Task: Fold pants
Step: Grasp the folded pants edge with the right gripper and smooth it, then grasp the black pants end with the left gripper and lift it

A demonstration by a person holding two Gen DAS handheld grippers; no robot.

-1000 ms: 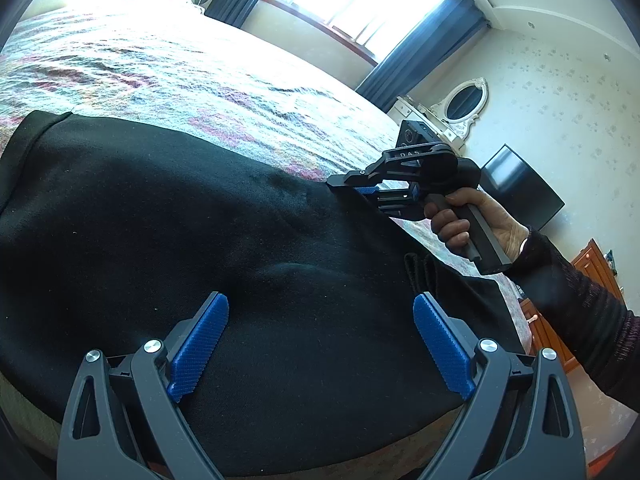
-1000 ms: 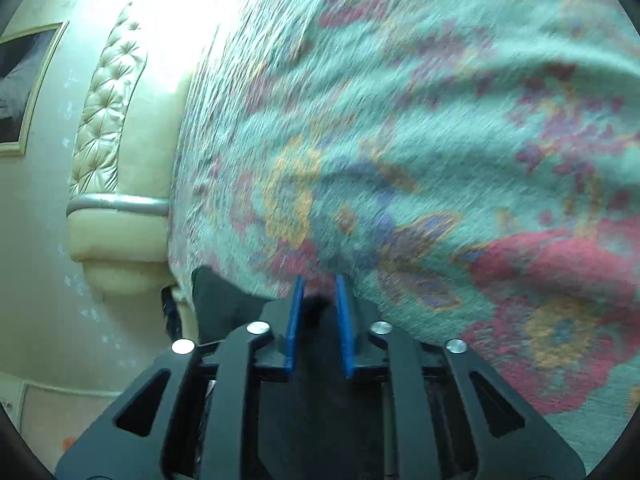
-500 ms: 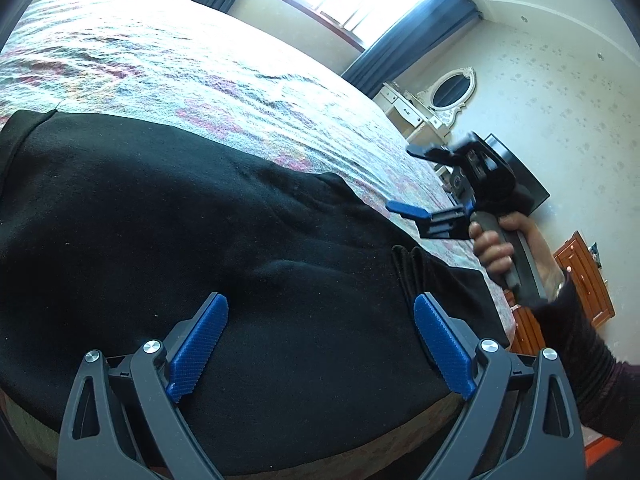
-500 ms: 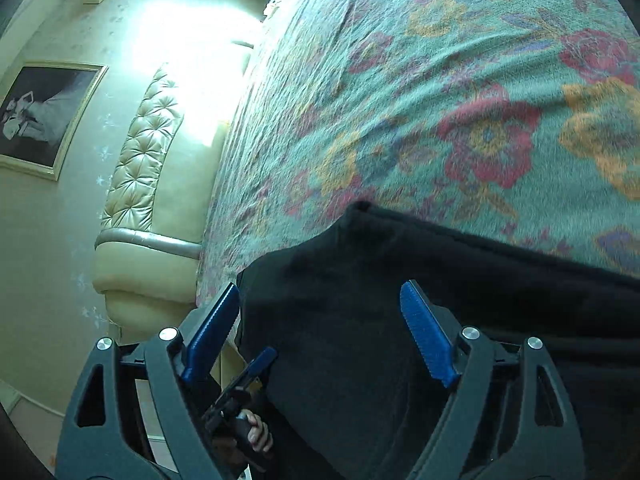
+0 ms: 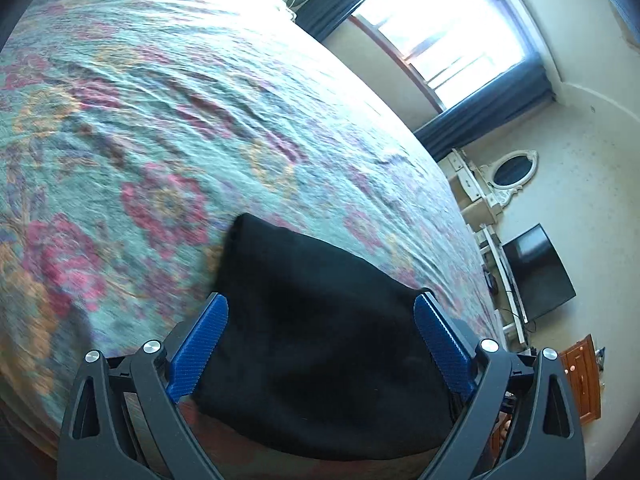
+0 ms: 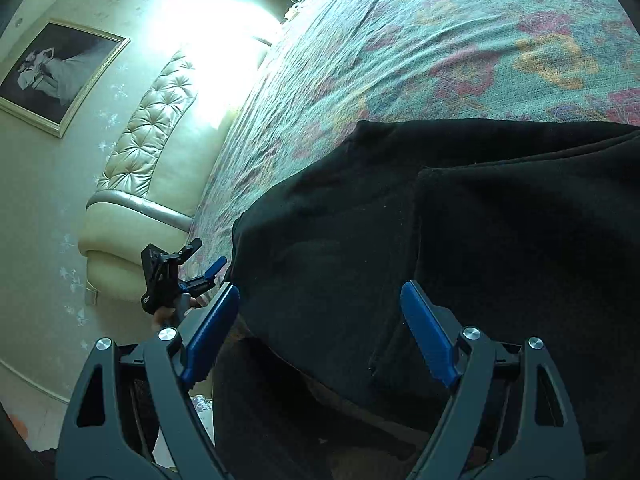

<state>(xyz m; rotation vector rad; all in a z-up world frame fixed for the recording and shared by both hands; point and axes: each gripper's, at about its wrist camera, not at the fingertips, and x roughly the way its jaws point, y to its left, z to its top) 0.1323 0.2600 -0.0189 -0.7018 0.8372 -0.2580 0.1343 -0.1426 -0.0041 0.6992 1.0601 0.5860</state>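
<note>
Pants (image 6: 460, 240), black and already doubled over, lie at the near edge of a floral-covered bed (image 5: 168, 128), partly overhanging it. Both the left hand-held gripper (image 5: 320, 344) and right hand-held gripper (image 6: 320, 332) hover spread wide, holding nothing. Slippage looks the likely hazard: the overhanging cloth could drag the fold off. No containers appear.

Pants (image 6: 460, 240) laid on bed (image 6: 420, 48) ahead of right gripper (image 6: 320, 336); headboard (image 6: 148, 128) seen far left, left gripper (image 6: 200, 266) nearer left.
</note>
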